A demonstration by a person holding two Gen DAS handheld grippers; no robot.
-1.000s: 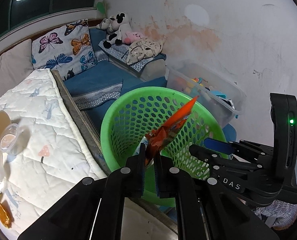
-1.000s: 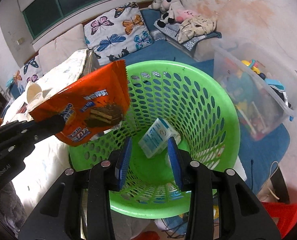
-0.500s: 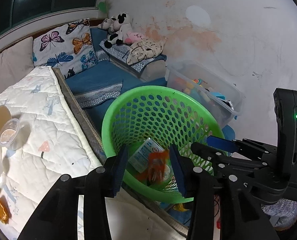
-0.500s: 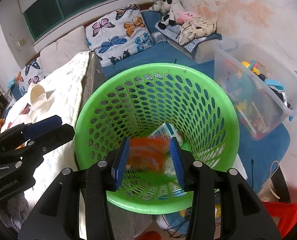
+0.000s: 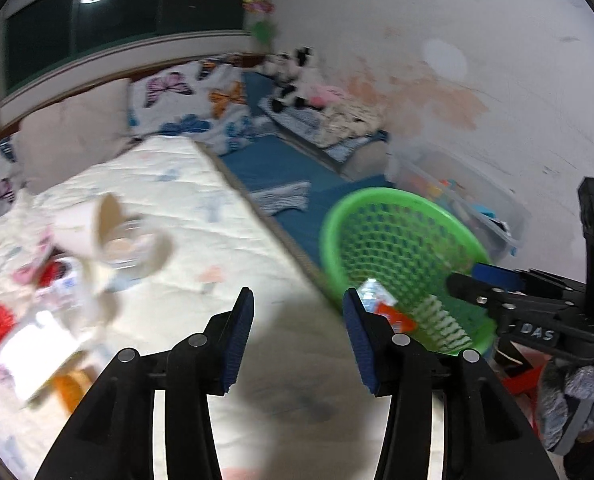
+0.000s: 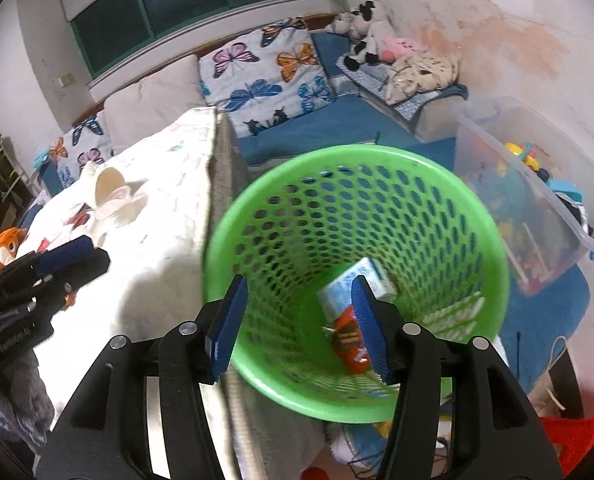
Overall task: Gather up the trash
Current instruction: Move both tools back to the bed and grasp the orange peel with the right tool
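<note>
Orange wrapper (image 6: pixel 349 340) flat in green basket (image 6: pixel 437 184), long axis toward the rim; both claws opening, empty.

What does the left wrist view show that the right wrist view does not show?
Only the left wrist view shows the blurred red and white litter at the near end of the quilt. Only the right wrist view shows the orange plush toy and the whole basket floor. Both share the green basket, the orange wrapper and white carton inside it, the paper cup, and both grippers, left and right, opening with nothing between their jaws.
</note>
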